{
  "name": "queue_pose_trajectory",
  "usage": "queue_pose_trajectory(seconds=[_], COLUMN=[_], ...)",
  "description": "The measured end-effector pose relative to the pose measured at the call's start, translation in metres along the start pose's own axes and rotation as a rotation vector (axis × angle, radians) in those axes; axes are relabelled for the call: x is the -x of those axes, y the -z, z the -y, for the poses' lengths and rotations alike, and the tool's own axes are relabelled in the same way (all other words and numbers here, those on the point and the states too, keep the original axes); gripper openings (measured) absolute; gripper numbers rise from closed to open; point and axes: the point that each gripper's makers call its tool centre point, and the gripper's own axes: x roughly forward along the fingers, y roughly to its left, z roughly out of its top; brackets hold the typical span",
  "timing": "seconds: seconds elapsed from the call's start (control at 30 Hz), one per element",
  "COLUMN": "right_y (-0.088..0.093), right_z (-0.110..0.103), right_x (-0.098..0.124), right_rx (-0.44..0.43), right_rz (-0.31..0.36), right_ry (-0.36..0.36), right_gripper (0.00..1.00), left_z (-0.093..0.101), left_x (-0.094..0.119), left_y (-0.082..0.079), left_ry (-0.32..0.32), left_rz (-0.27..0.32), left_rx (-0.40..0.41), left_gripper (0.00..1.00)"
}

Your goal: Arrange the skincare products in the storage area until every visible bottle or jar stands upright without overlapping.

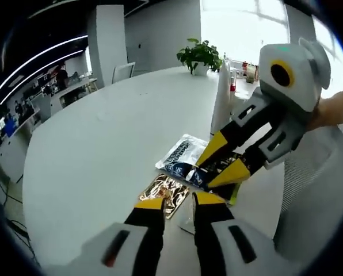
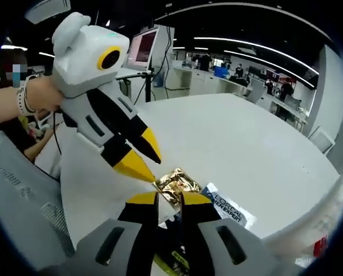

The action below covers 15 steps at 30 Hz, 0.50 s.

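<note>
A dark L'Oreal sachet [image 1: 184,156] lies flat on the white table [image 1: 102,149], and a gold foil sachet [image 1: 167,194] lies beside it. My right gripper [image 1: 222,162] comes in from the right, jaws closed on the dark sachet's near edge. My left gripper [image 1: 180,201] hovers just over the gold sachet with a narrow gap between its jaws. A tall white bottle [image 1: 220,95] stands upright behind the sachets. In the right gripper view the gold sachet [image 2: 176,185] sits just ahead of my right gripper [image 2: 169,200], the L'Oreal sachet [image 2: 229,208] lies to its right, and the left gripper [image 2: 144,164] points at the gold sachet's corner.
A potted plant [image 1: 199,56] and small bottles [image 1: 249,70] stand at the table's far edge. A white sheet [image 2: 91,190] lies under the left gripper. A mesh chair back [image 1: 315,190] is close on the right. Desks, monitors and people fill the office behind.
</note>
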Motion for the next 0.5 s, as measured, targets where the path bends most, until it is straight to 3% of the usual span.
queue_pose_trajectory(seconds=[0.2,0.5], right_y=[-0.010,-0.011], right_z=[-0.007,-0.017], right_x=[0.021,0.040], right_rx=[-0.015,0.001], right_rz=[0.053,0.076], right_ry=[0.004,0.015], right_gripper=[0.16,0.17], left_z=[0.009,0.043], left_x=[0.011,0.020], left_y=[-0.006,-0.017], left_ry=[-0.019,0.004], left_rz=[0.026,0.065], left_rx=[-0.004,-0.015], left_gripper=[0.20,0.19])
